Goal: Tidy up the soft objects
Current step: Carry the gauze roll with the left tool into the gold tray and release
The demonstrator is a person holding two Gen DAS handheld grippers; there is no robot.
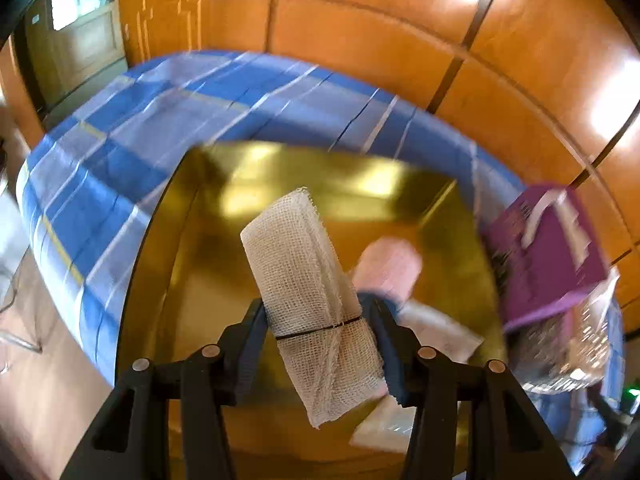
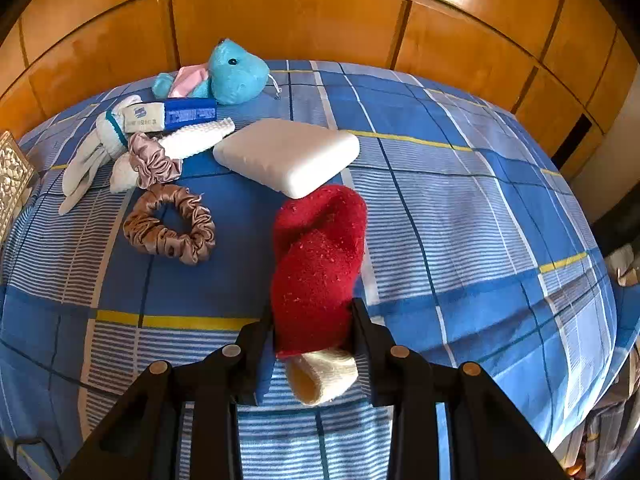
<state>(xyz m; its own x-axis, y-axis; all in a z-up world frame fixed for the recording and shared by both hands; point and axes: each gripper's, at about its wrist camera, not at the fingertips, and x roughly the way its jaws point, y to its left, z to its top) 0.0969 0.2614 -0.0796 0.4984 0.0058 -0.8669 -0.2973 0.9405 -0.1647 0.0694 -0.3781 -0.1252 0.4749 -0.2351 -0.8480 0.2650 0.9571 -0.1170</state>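
Note:
In the left wrist view my left gripper (image 1: 318, 334) is shut on a white gauze roll (image 1: 308, 280) tied with a black band, held above a shiny gold box (image 1: 168, 264). Inside the box lie a pink soft item (image 1: 390, 266) and white packets (image 1: 440, 330). In the right wrist view my right gripper (image 2: 312, 332) is shut on a red sock with a cream cuff (image 2: 318, 264), held just over the blue plaid bed (image 2: 480, 216).
On the bed in the right wrist view lie a white foam pad (image 2: 288, 154), two satin scrunchies (image 2: 170, 230), a white glove (image 2: 92, 156), a tissue pack (image 2: 170, 116) and a blue plush toy (image 2: 228, 72). A purple bag (image 1: 548, 256) stands right of the box. Wooden wardrobe panels (image 2: 280, 20) stand behind the bed.

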